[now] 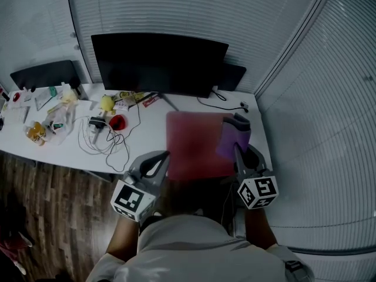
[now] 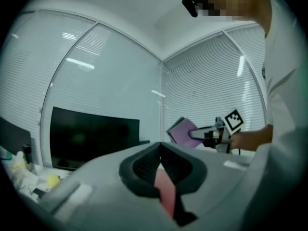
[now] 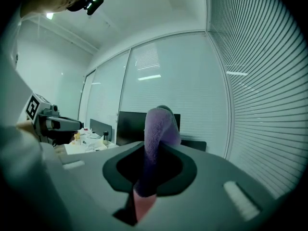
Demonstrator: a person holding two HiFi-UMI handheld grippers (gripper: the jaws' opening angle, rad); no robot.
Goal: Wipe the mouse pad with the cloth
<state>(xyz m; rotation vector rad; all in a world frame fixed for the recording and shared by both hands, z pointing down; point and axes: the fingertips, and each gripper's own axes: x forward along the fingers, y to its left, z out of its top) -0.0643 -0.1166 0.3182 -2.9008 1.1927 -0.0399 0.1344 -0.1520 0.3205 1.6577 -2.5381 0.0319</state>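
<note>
Right gripper view: the right gripper (image 3: 155, 150) has its jaws clenched on a purple cloth (image 3: 160, 126), which stands up in a fold between them. In the left gripper view, the left gripper (image 2: 160, 148) is closed on nothing. In the head view, the red mouse pad (image 1: 191, 145) lies at centre frame on a white desk (image 1: 147, 137), with the cloth over its right edge. To wipe well, lower the cloth flat and sweep in overlapping strokes — the left gripper could pin the pad's lower-left corner.

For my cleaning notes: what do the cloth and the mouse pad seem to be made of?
The purple cloth looks like soft fuzzy fabric, perhaps microfibre: napped surface, limp fold in the right gripper. The red mouse pad looks matte, probably fabric-topped: no glare, but unsure.
</note>
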